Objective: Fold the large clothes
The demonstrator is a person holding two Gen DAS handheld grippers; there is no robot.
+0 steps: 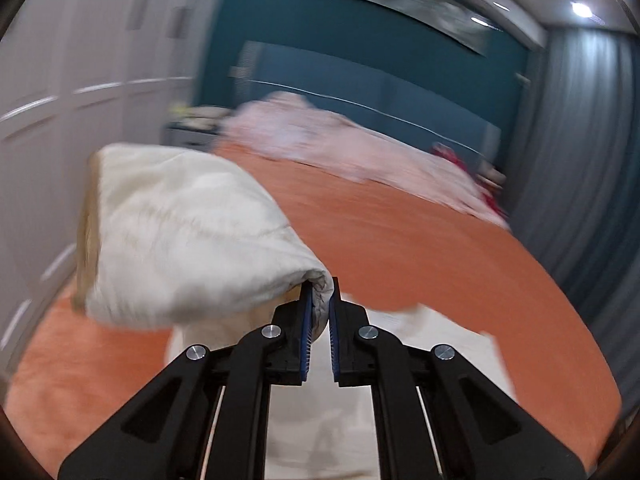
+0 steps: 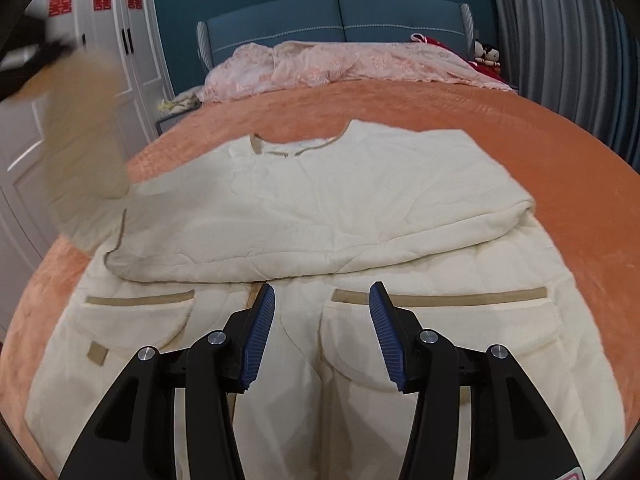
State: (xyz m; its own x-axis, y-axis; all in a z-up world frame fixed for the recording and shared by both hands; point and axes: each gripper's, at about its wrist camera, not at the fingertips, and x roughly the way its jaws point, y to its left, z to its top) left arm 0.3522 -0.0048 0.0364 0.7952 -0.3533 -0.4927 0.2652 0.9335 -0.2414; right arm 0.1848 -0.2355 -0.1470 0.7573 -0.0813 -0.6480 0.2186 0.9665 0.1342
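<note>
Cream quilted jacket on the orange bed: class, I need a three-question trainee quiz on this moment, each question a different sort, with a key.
1. True or false: the left gripper is shut on a sleeve of the cream quilted jacket with tan trim.
2. Multiple choice: the right gripper is (A) shut on a pocket, (B) open above the jacket, (C) out of view.
3. Fill in: the jacket lies on the ____ bedspread, with a rumpled pink lace blanket near the blue padded headboard.

Key: 1 true; 2 B; 3 orange.
</note>
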